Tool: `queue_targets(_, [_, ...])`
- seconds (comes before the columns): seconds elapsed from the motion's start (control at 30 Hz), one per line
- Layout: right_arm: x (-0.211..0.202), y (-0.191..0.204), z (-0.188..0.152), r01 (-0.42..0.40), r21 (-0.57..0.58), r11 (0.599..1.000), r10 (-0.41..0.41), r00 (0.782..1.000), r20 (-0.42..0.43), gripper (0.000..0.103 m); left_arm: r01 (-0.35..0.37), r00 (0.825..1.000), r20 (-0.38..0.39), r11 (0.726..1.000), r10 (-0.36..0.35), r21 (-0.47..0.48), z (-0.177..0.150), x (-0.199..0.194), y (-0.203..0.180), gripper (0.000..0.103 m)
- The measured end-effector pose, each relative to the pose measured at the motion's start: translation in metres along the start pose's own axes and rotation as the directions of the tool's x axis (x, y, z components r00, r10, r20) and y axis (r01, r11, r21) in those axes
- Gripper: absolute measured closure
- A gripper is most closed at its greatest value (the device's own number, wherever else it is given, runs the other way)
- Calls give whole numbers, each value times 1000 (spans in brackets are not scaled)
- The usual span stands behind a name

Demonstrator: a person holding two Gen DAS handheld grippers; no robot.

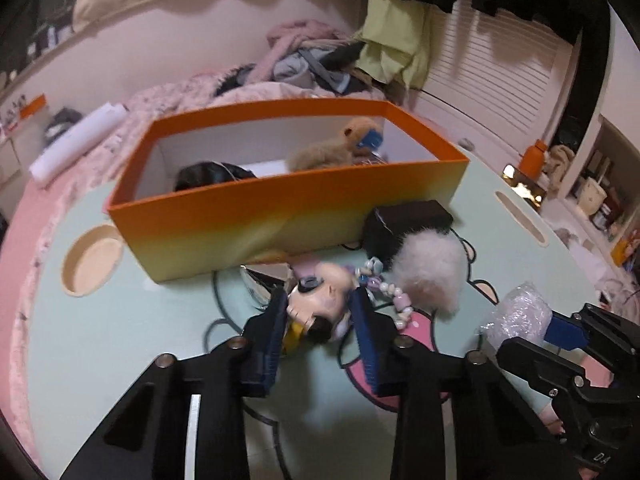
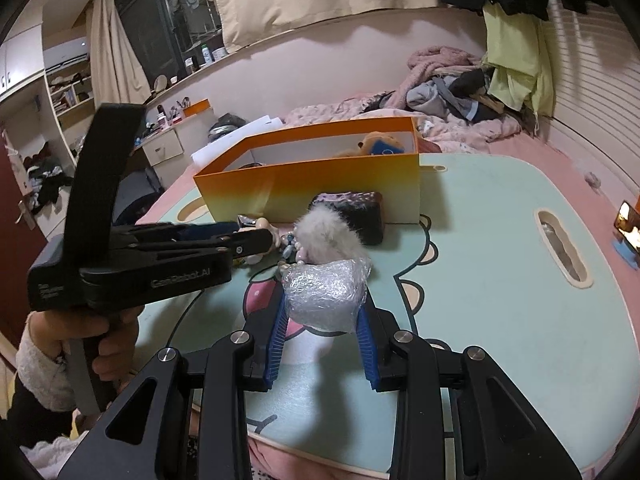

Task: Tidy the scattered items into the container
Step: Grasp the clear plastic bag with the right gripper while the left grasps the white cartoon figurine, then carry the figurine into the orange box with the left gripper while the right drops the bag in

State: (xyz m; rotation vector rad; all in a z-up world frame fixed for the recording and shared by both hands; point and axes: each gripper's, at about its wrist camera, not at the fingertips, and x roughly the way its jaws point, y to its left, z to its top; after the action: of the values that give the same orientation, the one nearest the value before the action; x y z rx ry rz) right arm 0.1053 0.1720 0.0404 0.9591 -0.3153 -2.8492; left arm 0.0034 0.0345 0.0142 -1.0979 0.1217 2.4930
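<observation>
- Box (image 1: 280, 216), orange fading to yellow, open top, sits at the far side of the lap desk (image 1: 132, 360); brown plush (image 1: 332, 148) in its right end, a dark item (image 1: 212, 176) in its left end.
- Doll (image 1: 320, 304) lies on the desk just in front of the box, between the left gripper (image 1: 320, 320) pads, which are closed in on its head.
- White pompom (image 1: 432, 276) with bead chain (image 1: 392, 292) touches the doll's right side; black pouch (image 1: 404, 224) behind it, against the box's front wall.
- Wrapped bundle (image 2: 324, 292), clear plastic, near desk centre; right gripper (image 2: 322, 320) holds it, blue pads pressed to both sides.
- Desk is mint green with a cartoon print, round cup hole (image 1: 92, 260) at its left edge, slot (image 2: 564, 248) toward its right edge.
- Desk rests on a pink bed (image 2: 560, 148); clothes pile (image 2: 452, 84) beyond.
</observation>
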Motion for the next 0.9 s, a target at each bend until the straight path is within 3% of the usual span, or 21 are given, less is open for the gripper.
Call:
queue_targets(0.13, [1,-3,0,-1,11,1000,1,1000,-1,70,41,999,19,999,-41,3,-4,-7,-1,73])
queue_targets(0.3, [-2,-1,1,6,6,1000,-6,1000,9,70,103,990,96,994,-101,-22,-9,-42,3,73])
queue_targets(0.57, [-7,3,12,19,-31,999,-18,999,36,69,120,976,188,991,-106,-64,6,-81,25,73])
queue_targets(0.9, [-5,12,70,13,-72,997,-5,994,112,69,113,981,166,989,-96,-98,46,-67,49,73])
